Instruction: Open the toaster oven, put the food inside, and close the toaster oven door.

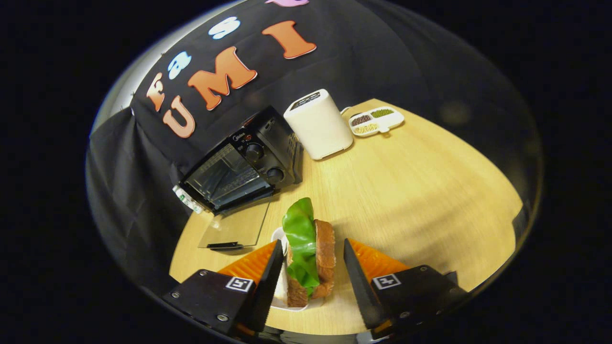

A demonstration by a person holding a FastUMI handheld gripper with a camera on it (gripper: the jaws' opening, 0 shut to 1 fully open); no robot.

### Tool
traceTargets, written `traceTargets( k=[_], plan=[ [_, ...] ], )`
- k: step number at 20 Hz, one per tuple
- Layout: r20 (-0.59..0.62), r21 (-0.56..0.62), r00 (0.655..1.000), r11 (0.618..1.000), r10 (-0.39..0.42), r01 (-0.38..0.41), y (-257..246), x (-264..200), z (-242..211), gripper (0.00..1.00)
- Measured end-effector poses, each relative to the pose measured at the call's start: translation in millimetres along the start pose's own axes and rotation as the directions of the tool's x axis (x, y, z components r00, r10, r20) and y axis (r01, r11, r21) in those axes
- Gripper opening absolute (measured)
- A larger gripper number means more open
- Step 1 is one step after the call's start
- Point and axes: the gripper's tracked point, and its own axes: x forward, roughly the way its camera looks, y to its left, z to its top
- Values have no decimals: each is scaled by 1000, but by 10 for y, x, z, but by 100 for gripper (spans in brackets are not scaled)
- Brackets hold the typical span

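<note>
A black toaster oven point(248, 162) stands at the back left of the wooden table point(420, 191). Its glass door point(236, 229) is folded down flat, and the cavity is exposed. The food is a sandwich point(311, 258) of brown bread with a green lettuce leaf, standing on edge on a small white plate point(278, 286). My gripper point(312, 242) is open, with one finger on each side of the sandwich. A gap shows between the right finger and the bread. The left finger stands close beside the plate's rim.
A white rectangular box point(319, 124) stands right of the oven. Behind it, a white divided dish point(377, 120) holds grains and beans. Bare tabletop stretches to the right of the sandwich. Black cloth drops off past the table's left edge.
</note>
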Motion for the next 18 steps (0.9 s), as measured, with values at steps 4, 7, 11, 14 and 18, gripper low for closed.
traceTargets(
  k=[4,7,11,14,18],
  plan=[
    [-59,81,996,995,65,-61,88,-6,-26,46],
    [-69,97,996,994,58,-51,90,-19,-19,37],
    [-16,81,999,996,43,-42,184,-90,142,32],
    [47,84,998,995,49,-53,323,-157,339,31],
    [115,81,990,992,85,-95,672,-153,532,31]
  ],
)
